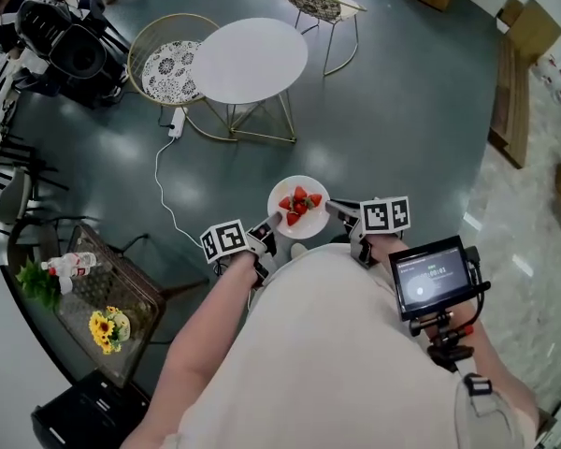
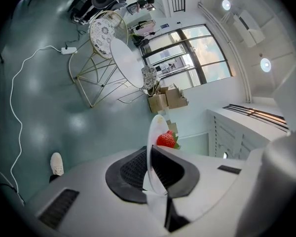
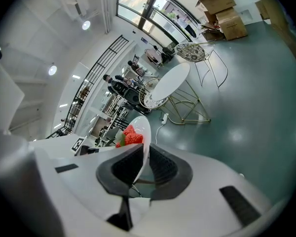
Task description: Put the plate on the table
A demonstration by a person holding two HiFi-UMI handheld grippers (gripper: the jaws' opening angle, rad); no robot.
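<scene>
The left claw (image 1: 271, 224) is clenched on the near-left rim of a small round white plate (image 1: 298, 215). The right claw (image 1: 337, 208) is clenched on the rim on the other side. The left gripper view shows the thin plate edge (image 2: 150, 149) pinched between the two dark pads, and the right gripper view shows the same (image 3: 142, 138). A little heap of red strawberries (image 1: 300, 203) sits in the middle of the plate.

The plate is up in the air, close to the person's body, over the dark green floor (image 1: 402, 110). The round white surface (image 1: 251, 60) on thin gold legs stands well apart from it, straight ahead. So I think the carrying part is only starting.

To do it well, both claws should stay at the same height, so the plate is flat and the strawberries do not roll off. Walk slowly, and step past the white cable (image 1: 162, 187) lying on the floor to the left. Bring the plate over the middle of the surface, not the edge. Lower it gently until its bottom rests there. Only then let both claws go.
</scene>
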